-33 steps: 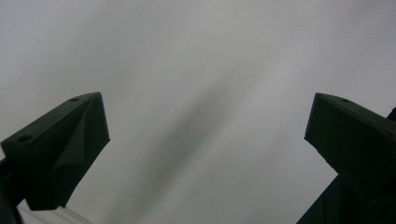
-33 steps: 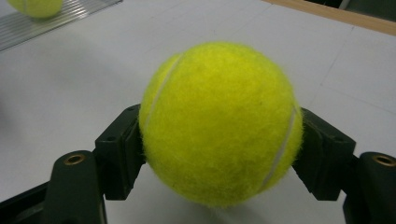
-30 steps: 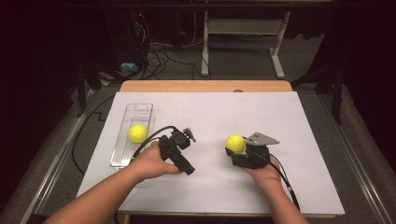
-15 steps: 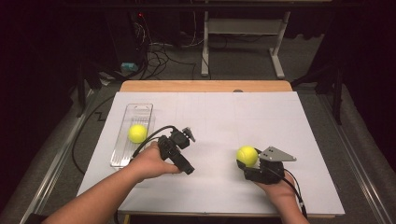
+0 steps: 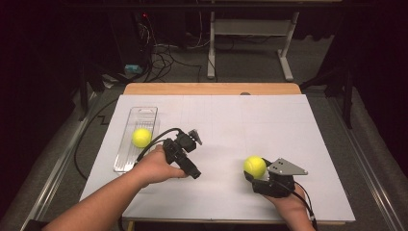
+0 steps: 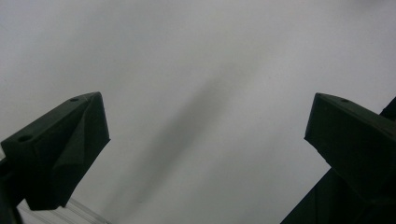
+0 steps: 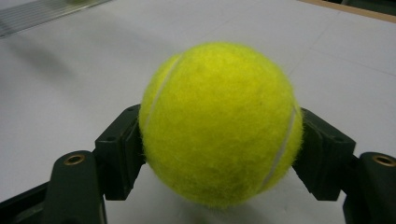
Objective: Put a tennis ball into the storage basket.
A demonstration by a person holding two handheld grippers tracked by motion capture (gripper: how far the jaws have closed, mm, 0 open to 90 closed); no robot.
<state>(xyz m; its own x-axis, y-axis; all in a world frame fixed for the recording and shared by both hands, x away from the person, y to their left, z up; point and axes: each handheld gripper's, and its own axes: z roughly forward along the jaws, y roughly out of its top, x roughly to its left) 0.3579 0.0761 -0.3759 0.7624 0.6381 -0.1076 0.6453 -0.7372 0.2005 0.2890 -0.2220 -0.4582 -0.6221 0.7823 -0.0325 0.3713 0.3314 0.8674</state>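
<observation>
A yellow tennis ball [image 5: 254, 166] [image 7: 219, 121] sits between the jaws of my right gripper [image 5: 253, 171] [image 7: 219, 140], which is shut on it low over the white table at the near right. The jaws press on the ball's left and right sides. A second tennis ball [image 5: 141, 137] lies in a clear plastic tray [image 5: 144, 114] at the left. Just right of the tray, my left gripper [image 5: 185, 151] [image 6: 205, 121] is held in the left hand. Its jaws stand wide apart over bare white table, with nothing between them.
The white sheet [image 5: 240, 120] covers most of the table, with a wooden strip [image 5: 211, 88] along the far edge. Cables and a desk frame [image 5: 250, 38] lie on the dark floor beyond. A cable [image 5: 154, 139] trails from the left gripper past the tray.
My right gripper has carried its tennis ball to the right and nearer to the front edge of the table. The left gripper has stayed where it was.
</observation>
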